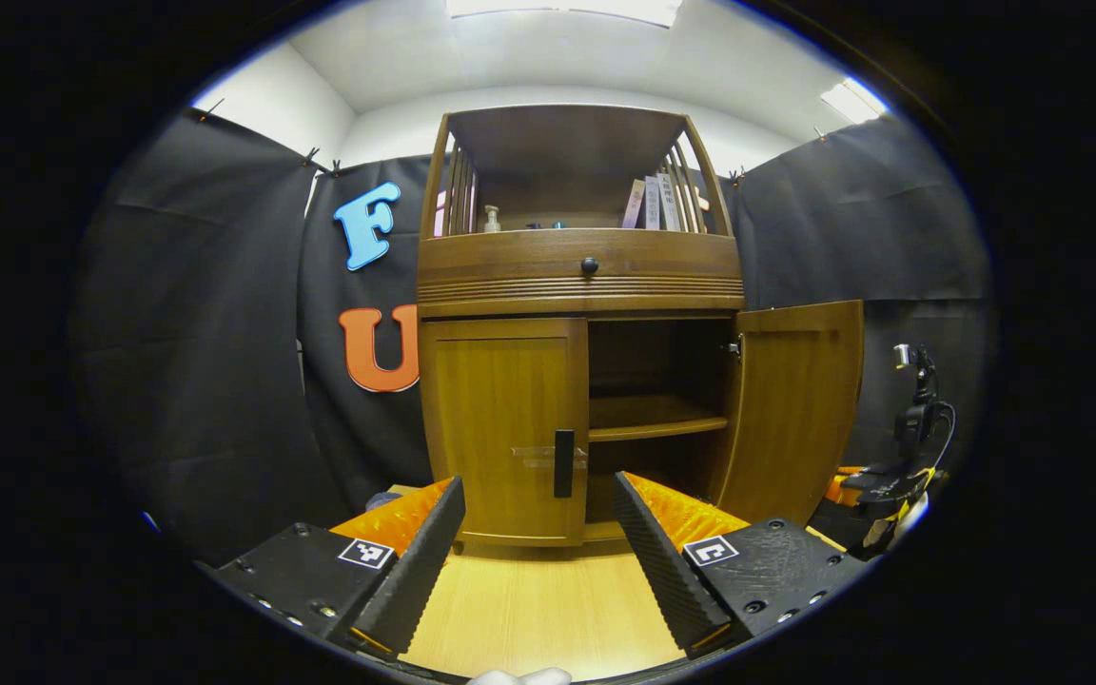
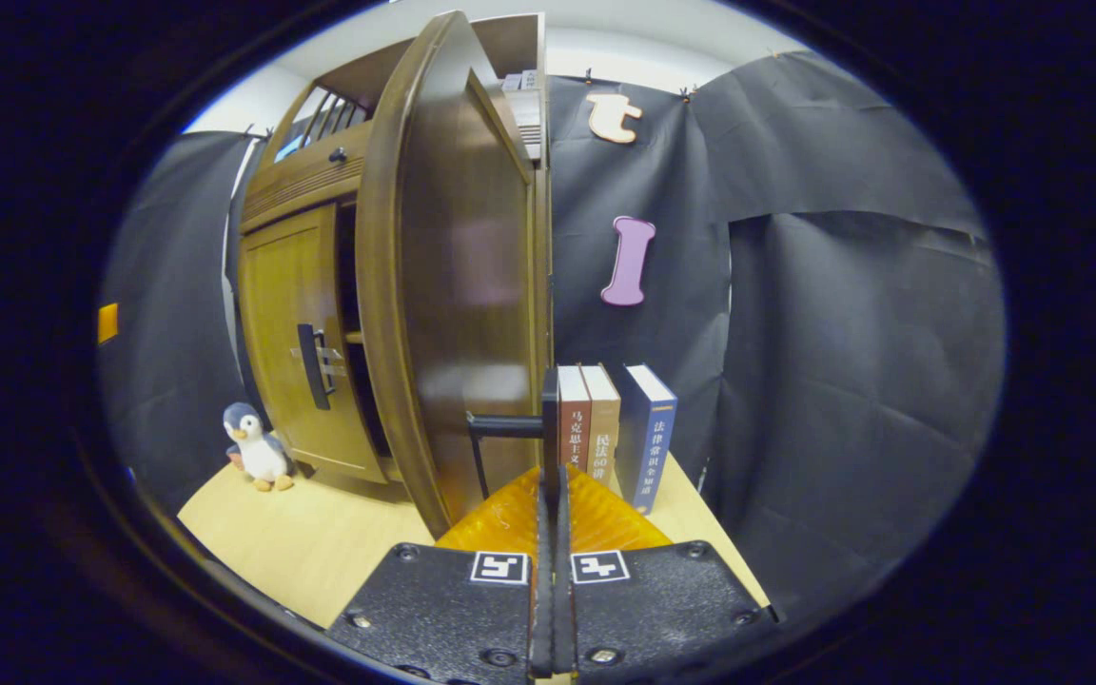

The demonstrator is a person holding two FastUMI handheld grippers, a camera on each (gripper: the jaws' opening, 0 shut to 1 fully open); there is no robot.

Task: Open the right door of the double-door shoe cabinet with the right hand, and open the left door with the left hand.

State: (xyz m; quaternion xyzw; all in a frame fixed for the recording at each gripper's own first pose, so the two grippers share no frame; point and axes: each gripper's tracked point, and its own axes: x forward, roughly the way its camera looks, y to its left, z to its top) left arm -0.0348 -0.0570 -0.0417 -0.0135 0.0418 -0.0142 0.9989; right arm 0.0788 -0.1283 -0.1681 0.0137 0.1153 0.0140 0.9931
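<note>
Right gripper (image 2: 548, 504) jaws clamp the right door's handle (image 2: 548, 419), door swung wide. Left gripper (image 1: 538, 533) jaws gape empty; left door handle (image 1: 563, 463) just ahead between them needs gripping next.

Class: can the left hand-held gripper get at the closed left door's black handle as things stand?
Probably yes: the left hand-held gripper is open, facing the handle, with bare floor between them.

Black cloth (image 2: 843, 314) is hanging around my booth, ceiling lights (image 1: 562, 8) are glowing on white walls (image 1: 272, 105), and I'm seeing a pale wooden surface (image 1: 529, 609) below.
</note>
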